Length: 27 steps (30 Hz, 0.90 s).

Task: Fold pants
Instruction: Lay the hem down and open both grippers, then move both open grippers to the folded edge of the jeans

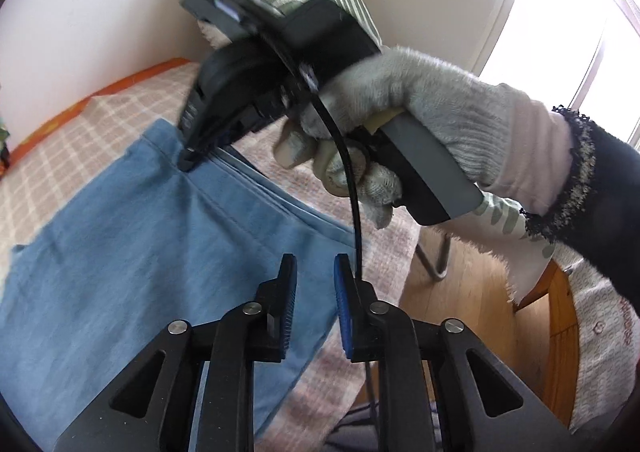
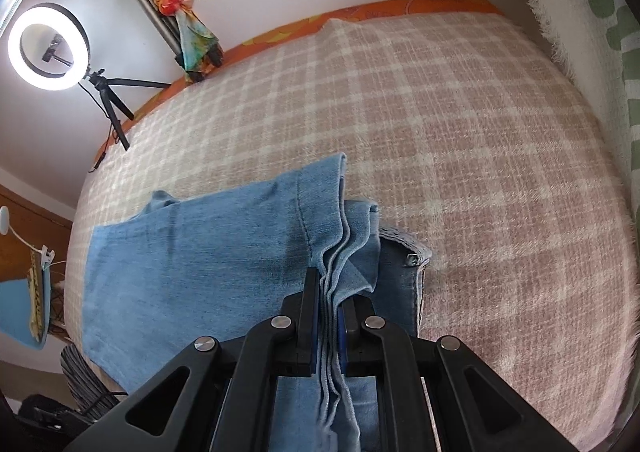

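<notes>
While your right gripper (image 2: 329,292) clamps several stacked denim edges of the pants (image 2: 192,252) at the lower middle of its own view, your left gripper (image 1: 315,284) at the bottom centre of the left wrist view has its jaws a narrow way apart with nothing between the pads.

In the left wrist view, your gloved right hand (image 1: 400,111) fills the centre right, and the tips of the tool it holds bite the pants' top edge at centre left. The blue cloth spreads down to the lower left of that frame.

The pants lie on the checked blanket (image 2: 440,123), which fills the middle and right of the right wrist view. A metal button (image 2: 411,260) shows just right of the pinched layers.

A ring light (image 2: 48,45) glows at the upper left.
</notes>
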### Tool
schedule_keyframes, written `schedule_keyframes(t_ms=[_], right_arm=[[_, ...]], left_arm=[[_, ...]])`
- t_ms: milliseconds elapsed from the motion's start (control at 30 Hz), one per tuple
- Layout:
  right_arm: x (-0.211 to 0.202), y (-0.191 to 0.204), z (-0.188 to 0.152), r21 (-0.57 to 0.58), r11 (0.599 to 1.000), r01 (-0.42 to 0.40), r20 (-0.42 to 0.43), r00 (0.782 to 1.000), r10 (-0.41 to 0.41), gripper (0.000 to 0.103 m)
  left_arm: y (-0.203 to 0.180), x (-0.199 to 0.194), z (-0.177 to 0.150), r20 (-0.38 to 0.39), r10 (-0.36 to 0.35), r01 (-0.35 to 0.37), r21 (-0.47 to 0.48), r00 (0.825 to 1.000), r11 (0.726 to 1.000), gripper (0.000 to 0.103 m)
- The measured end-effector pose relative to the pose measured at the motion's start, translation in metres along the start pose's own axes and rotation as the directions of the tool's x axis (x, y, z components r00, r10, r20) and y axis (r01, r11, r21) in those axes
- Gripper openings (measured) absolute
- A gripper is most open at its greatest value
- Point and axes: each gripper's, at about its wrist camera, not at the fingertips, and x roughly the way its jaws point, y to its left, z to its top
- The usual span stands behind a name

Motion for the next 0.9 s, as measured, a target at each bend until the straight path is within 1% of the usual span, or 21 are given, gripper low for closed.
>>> schedule_keyframes(t_ms=[100, 133, 167, 233, 267, 400, 467, 533, 600, 667, 767, 867, 900], right_arm=[[0.004, 0.001, -0.002, -0.002, 1.0, 0.02, -0.006, 1.0, -0.02, 0.006], [0.005, 0.001, -0.002, -0.006, 0.999, 0.035, -0.011, 0.999, -0.035, 0.008], [0.004, 0.001, -0.002, -0.006, 0.999, 0.053, -0.012, 0.999, -0.053, 0.011], [0.002, 0.002, -0.003, -0.012, 0.995, 0.099, -0.007, 0.995, -0.099, 0.033], [-0.001, 0.004, -0.004, -0.02, 0.992, 0.121, 0.003, 0.993, -0.121, 0.035], [-0.012, 0.011, -0.007, -0.03, 0.986, 0.162, 0.047, 0.986, -0.16, 0.036], [-0.019, 0.015, -0.01, -0.027, 0.984, 0.176, 0.08, 0.982, -0.173, 0.04], [-0.026, 0.019, -0.012, -0.02, 0.984, 0.178, 0.113, 0.978, -0.174, 0.054], [-0.035, 0.022, -0.016, -0.005, 0.982, 0.189, 0.149, 0.971, -0.187, 0.06], [-0.043, 0.023, -0.018, 0.02, 0.983, 0.183, 0.178, 0.967, -0.184, 0.06], [-0.058, 0.027, -0.022, 0.047, 0.99, 0.129, 0.219, 0.966, -0.137, 0.066], [-0.068, 0.043, -0.024, 0.039, 0.996, 0.074, 0.253, 0.964, -0.082, 0.069], [-0.07, 0.051, -0.024, 0.025, 0.998, 0.061, 0.26, 0.963, -0.066, 0.069]], left_arm=[[0.014, -0.016, -0.002, 0.007, 0.013, -0.013, -0.038, 1.0, 0.999, 0.029], [0.018, -0.021, -0.003, 0.009, 0.024, -0.024, -0.046, 1.0, 0.999, 0.029], [0.02, -0.023, -0.004, 0.011, 0.033, -0.033, -0.051, 0.999, 0.998, 0.029], [0.027, -0.035, -0.006, 0.022, 0.063, -0.062, -0.064, 0.998, 0.996, 0.029], [0.029, -0.039, -0.007, 0.027, 0.078, -0.076, -0.066, 0.997, 0.995, 0.029], [0.036, -0.059, -0.013, 0.047, 0.139, -0.135, -0.072, 0.989, 0.988, 0.029], [0.037, -0.066, -0.017, 0.055, 0.159, -0.155, -0.072, 0.986, 0.985, 0.029], [0.04, -0.075, -0.02, 0.061, 0.181, -0.176, -0.069, 0.982, 0.982, 0.029], [0.043, -0.081, -0.022, 0.066, 0.198, -0.193, -0.068, 0.978, 0.979, 0.029], [0.047, -0.087, -0.023, 0.072, 0.209, -0.203, -0.077, 0.975, 0.976, 0.03], [0.052, -0.094, -0.029, 0.08, 0.229, -0.222, -0.087, 0.97, 0.971, 0.033], [0.06, -0.108, -0.039, 0.088, 0.254, -0.245, -0.106, 0.963, 0.964, 0.033], [0.067, -0.113, -0.046, 0.085, 0.267, -0.256, -0.127, 0.96, 0.958, 0.034]])
